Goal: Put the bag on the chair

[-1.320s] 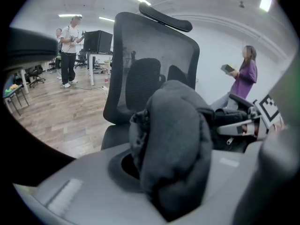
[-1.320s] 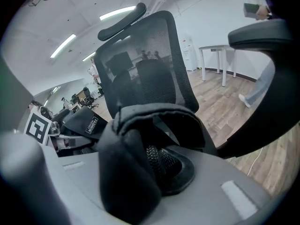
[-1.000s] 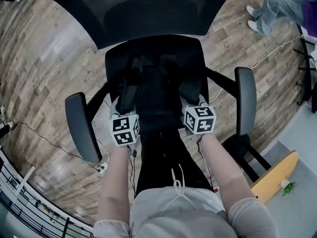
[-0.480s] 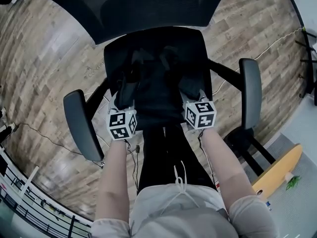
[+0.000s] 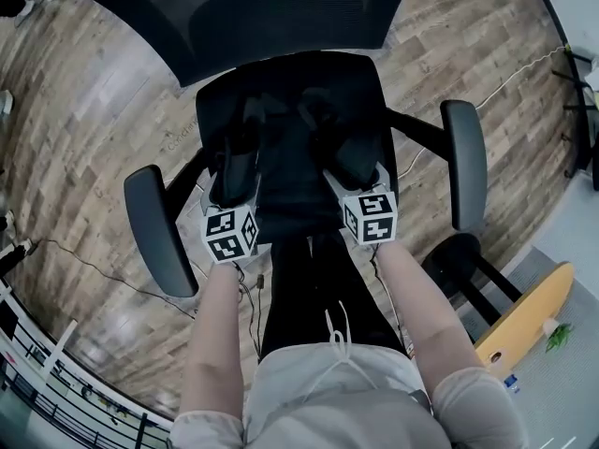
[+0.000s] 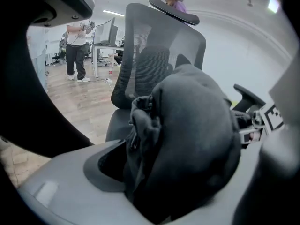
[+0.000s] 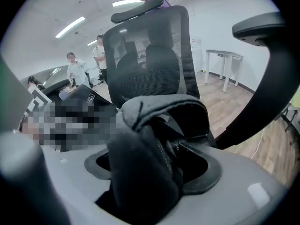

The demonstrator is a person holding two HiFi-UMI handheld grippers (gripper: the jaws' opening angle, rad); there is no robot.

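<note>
all-black bag (image 5: 292, 171) on an equally black chair (image 5: 285, 80), grey-brown wood-plank floor (image 5: 84, 129) around the chair, black-and-white square-pattern marker cubes (image 5: 230, 235) by its front edge, yellowy-orange board (image 5: 519, 321) right of the chair

No legible text, brand or number found. Left marker cube (image 5: 231, 234) and right marker cube (image 5: 371, 217) carry black-and-white square patterns only (no lettering). Small white label (image 7: 63, 96): unreadable.
</note>
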